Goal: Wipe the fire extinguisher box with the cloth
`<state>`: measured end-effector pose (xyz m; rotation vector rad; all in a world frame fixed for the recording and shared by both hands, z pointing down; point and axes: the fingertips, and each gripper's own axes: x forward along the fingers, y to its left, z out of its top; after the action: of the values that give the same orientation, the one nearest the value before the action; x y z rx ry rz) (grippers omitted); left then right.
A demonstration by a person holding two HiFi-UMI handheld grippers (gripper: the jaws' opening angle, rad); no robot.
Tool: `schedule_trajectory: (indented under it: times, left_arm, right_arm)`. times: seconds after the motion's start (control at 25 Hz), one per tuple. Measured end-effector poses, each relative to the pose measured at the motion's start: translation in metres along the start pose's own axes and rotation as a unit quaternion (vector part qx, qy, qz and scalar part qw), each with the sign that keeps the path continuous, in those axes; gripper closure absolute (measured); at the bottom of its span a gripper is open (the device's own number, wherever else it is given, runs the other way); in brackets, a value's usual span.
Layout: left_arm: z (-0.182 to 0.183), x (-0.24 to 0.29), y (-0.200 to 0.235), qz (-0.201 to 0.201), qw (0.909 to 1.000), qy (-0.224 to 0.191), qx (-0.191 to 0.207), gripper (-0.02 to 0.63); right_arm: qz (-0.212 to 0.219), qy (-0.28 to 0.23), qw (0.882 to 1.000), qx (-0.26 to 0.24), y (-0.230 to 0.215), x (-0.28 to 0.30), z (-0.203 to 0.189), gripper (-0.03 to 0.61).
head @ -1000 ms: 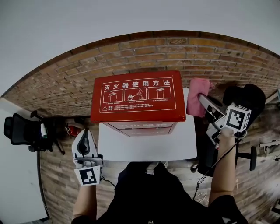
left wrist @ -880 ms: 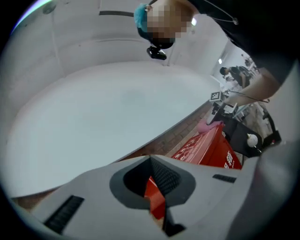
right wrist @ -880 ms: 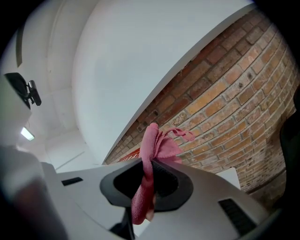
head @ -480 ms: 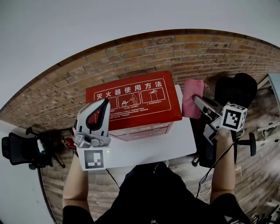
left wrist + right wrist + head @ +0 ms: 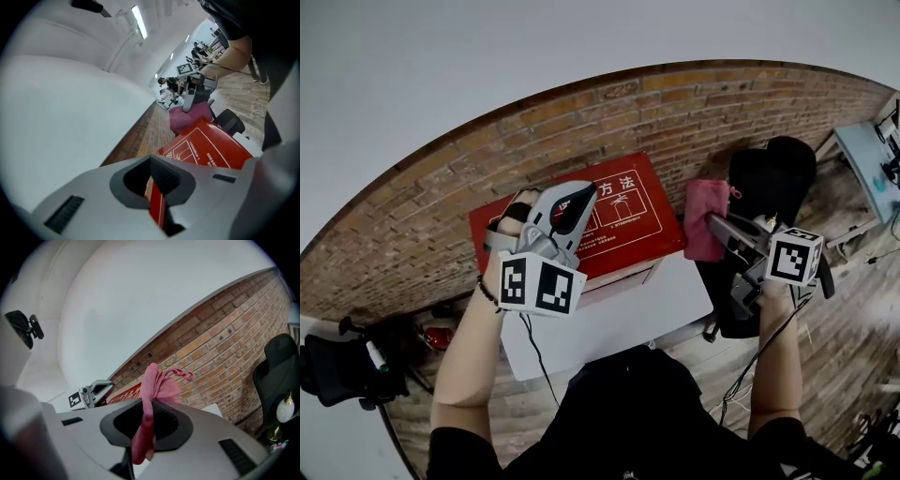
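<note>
White surface in centre, low brick wall behind it, plain pale wall above. Black office chair just R of surface, against the brick. 2nd black chair far L, w/ small red obj on floor nearby. Plank floor at R. Blue-grey desk in top R corner. Left gripper view: ceiling strip light, ppl at desks far off. Right gripper view: dark bracket-like item up on white wall; small white rounded thing beside the chair, can't tell what.
</note>
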<state>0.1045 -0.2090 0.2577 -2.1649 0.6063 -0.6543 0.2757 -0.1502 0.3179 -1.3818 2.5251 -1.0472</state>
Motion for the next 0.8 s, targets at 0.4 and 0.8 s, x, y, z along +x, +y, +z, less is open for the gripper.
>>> schedule_trajectory:
  times: [0.4,0.8]
  left_arm:
    - [0.001,0.040,-0.010,-0.046,0.9977,0.047,0.017,0.586]
    - [-0.014,0.073,-0.031,-0.058,0.9880,0.127,0.066,0.586]
  right_arm:
    - [0.000,-0.002,1.000,0.009,0.012,-0.009,-0.016,0.514]
    - [0.085,-0.002,0.996,0.034,-0.011,-0.014,0.012,0.514]
